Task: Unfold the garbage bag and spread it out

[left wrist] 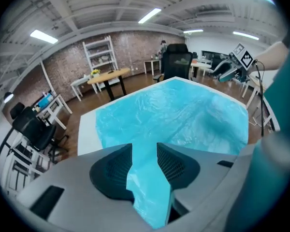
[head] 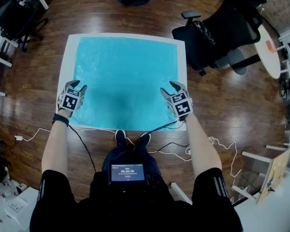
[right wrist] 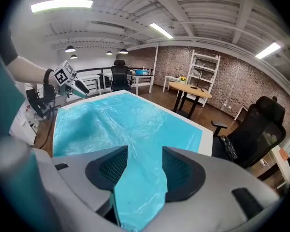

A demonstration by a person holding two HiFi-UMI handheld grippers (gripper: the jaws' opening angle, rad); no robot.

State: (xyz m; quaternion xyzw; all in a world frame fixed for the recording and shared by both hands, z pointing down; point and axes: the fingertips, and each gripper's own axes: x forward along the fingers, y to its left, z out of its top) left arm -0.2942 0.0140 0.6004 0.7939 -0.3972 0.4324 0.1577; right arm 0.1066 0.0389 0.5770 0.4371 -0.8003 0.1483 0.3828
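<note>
A bright blue garbage bag point(head: 125, 81) lies spread flat over nearly all of the white table point(head: 67, 64). My left gripper point(head: 78, 86) rests at the bag's near left corner and my right gripper point(head: 168, 87) at its near right corner. In the left gripper view a strip of the blue film point(left wrist: 146, 178) runs up between the jaws of the left gripper point(left wrist: 145, 151), which stand apart and open. The right gripper view shows the same: a flap of film point(right wrist: 137, 187) fills the wide gap of the open right gripper point(right wrist: 145, 153). Neither set of pads presses on it.
A black office chair point(head: 222, 33) stands off the table's far right corner. White and black cables point(head: 183, 151) trail over the wooden floor at the person's feet. A wooden-topped table point(left wrist: 108, 75) and a white shelf point(left wrist: 100, 57) stand further back by the brick wall.
</note>
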